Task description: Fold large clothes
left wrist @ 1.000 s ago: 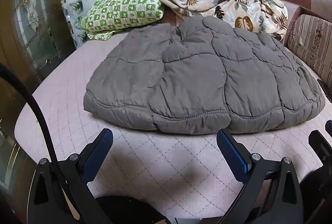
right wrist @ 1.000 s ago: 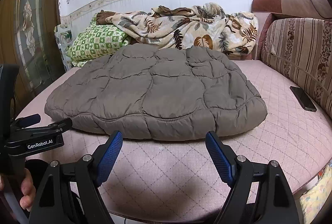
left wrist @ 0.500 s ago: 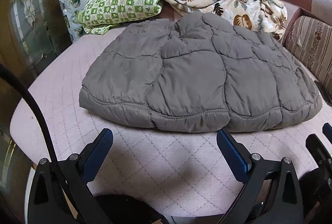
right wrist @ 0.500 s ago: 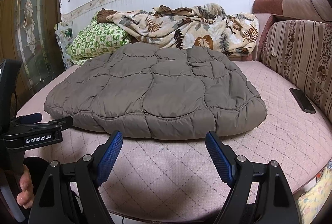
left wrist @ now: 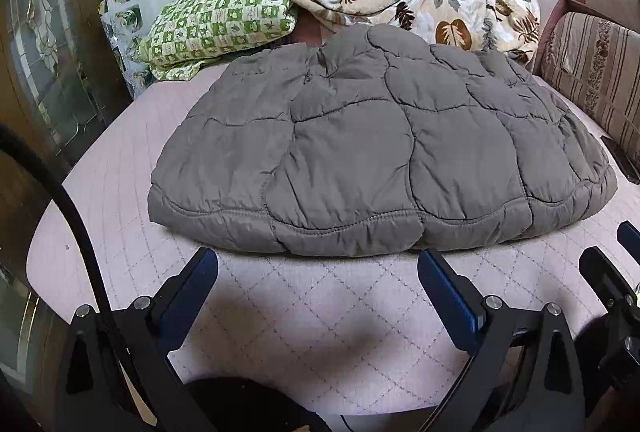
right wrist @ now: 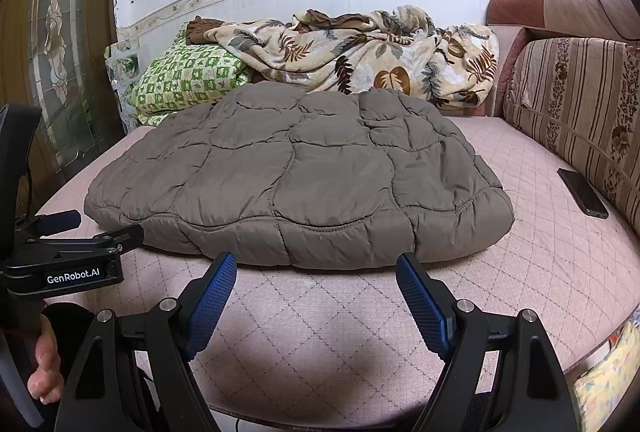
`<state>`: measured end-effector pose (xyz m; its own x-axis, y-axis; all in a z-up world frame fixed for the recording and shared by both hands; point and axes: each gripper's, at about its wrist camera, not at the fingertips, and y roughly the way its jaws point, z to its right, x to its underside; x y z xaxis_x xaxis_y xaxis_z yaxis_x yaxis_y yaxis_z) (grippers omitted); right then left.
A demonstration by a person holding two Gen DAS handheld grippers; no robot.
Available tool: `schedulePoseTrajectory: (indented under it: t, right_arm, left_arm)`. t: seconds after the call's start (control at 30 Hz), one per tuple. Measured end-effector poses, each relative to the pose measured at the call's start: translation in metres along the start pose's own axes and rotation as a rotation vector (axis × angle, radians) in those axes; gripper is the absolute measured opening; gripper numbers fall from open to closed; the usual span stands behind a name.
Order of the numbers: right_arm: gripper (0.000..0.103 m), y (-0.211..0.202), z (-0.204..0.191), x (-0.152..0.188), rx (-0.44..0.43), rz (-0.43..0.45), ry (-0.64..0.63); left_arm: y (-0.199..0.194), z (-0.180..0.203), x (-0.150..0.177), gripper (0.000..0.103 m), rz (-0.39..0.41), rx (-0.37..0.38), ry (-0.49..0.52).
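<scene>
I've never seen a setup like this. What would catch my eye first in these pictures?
A big grey quilted puffer jacket lies spread across the middle of the pink quilted bed. Nearest the cameras, the left gripper and right gripper hover open, blue-padded, just short of its near hem. Behind it a leaf-patterned cream blanket lies heaped by the wall.

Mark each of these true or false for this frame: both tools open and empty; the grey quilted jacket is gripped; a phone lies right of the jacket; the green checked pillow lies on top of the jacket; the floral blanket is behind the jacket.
1. Left tool and right tool are open and empty. True.
2. The grey quilted jacket is gripped. False: it lies on the pink bed cover, with neither tool touching it.
3. A phone lies right of the jacket. True.
4. The green checked pillow lies on top of the jacket. False: it sits behind the jacket, at back left.
5. The floral blanket is behind the jacket. True.
</scene>
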<state>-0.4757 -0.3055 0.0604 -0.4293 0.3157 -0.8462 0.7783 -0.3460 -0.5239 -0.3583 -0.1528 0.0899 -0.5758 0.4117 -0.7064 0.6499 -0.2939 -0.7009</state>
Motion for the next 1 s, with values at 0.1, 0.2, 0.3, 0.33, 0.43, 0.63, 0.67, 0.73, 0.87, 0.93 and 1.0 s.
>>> schedulePoseTrajectory:
  t: [0.1, 0.2, 0.3, 0.33, 0.43, 0.63, 0.67, 0.73, 0.87, 0.93, 1.0]
  right_arm:
    - [0.085, 0.000, 0.000, 0.000, 0.000, 0.000, 0.000]
    - [0.085, 0.000, 0.000, 0.000, 0.000, 0.000, 0.000]
    - [0.085, 0.000, 0.000, 0.000, 0.000, 0.000, 0.000]
    - [0.085, 0.000, 0.000, 0.000, 0.000, 0.000, 0.000]
    - [0.085, 0.000, 0.001, 0.000, 0.000, 0.000, -0.002]
    - [0.085, 0.000, 0.002, -0.001, -0.001, 0.002, 0.001]
    - [0.085, 0.000, 0.003, -0.001, -0.001, 0.000, 0.001]
    - [0.085, 0.000, 0.002, -0.001, -0.001, 0.001, 0.000]
    - [0.085, -0.001, 0.005, -0.001, 0.003, 0.005, -0.001]
    - [0.085, -0.003, 0.007, -0.002, 0.005, 0.007, 0.000]
    - [0.085, -0.006, 0.008, -0.002, 0.008, 0.010, 0.000]
  left_arm:
    - [0.002, -0.002, -0.002, 0.100, -0.016, -0.027, 0.003]
    - [0.001, -0.006, -0.002, 0.100, -0.014, -0.028, -0.011]
    - [0.000, -0.009, -0.003, 0.100, -0.007, -0.045, -0.019]
    - [0.000, -0.009, -0.002, 0.100, -0.008, -0.055, -0.017]
    - [-0.001, -0.008, -0.002, 0.100, -0.006, -0.064, -0.011]
    - [-0.004, -0.005, -0.001, 0.100, 0.008, -0.076, 0.003]
    - [-0.005, -0.005, -0.001, 0.100, 0.010, -0.075, 0.004]
    - [-0.006, -0.006, -0.002, 0.100, 0.010, -0.060, 0.001]
    - [-0.004, -0.010, -0.003, 0.100, -0.003, -0.044, -0.009]
    - [-0.003, -0.014, -0.003, 0.100, -0.013, -0.040, -0.024]
    - [-0.002, -0.016, -0.004, 0.100, -0.023, -0.029, -0.037]
